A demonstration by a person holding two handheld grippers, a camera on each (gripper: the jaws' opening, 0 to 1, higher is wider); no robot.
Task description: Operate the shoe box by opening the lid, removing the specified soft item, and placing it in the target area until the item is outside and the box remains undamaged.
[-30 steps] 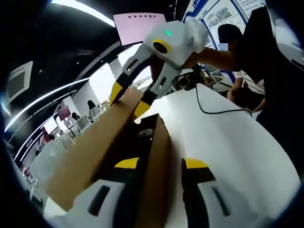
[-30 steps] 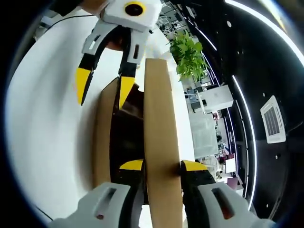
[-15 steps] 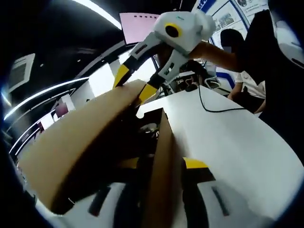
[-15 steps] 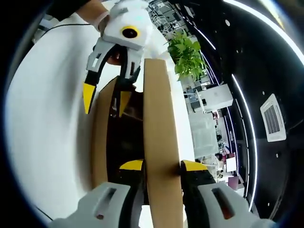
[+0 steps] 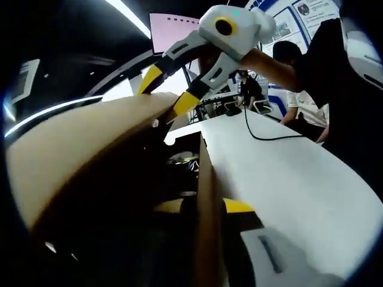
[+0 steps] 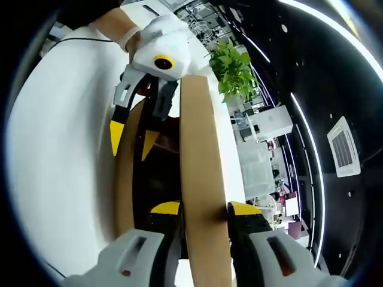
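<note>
The shoe box [image 6: 125, 179] is plain brown cardboard, matt and smooth, lying on a glossy white table [image 6: 54, 149]. Its lid [image 6: 200, 173] is a long flat cardboard panel, lifted so that a dark gap opens between it and the box wall.

In the right gripper view, the right gripper [image 6: 203, 209] pinches the near end of the lid, one yellow-tipped finger on each face of the board, with the box body just left of those fingers. Beyond them, the left gripper [image 6: 133, 137] has its yellow tips spread astride the far box wall, one tip outside and one inside the dark interior.

In the left gripper view, that box wall [image 5: 206, 233] runs up edge-on between the gripper's own two yellow pads, which stand on either side of it; whether they press it cannot be told. The lid's broad underside [image 5: 78, 155] curves over to the left and shades the interior. Something pale [image 5: 182, 158] lies inside, too dim to identify.

A black cable [image 5: 263, 134] trails over the table to the right of the fingers. A leafy green plant [image 6: 233, 69] stands beyond the lid's far end.
</note>
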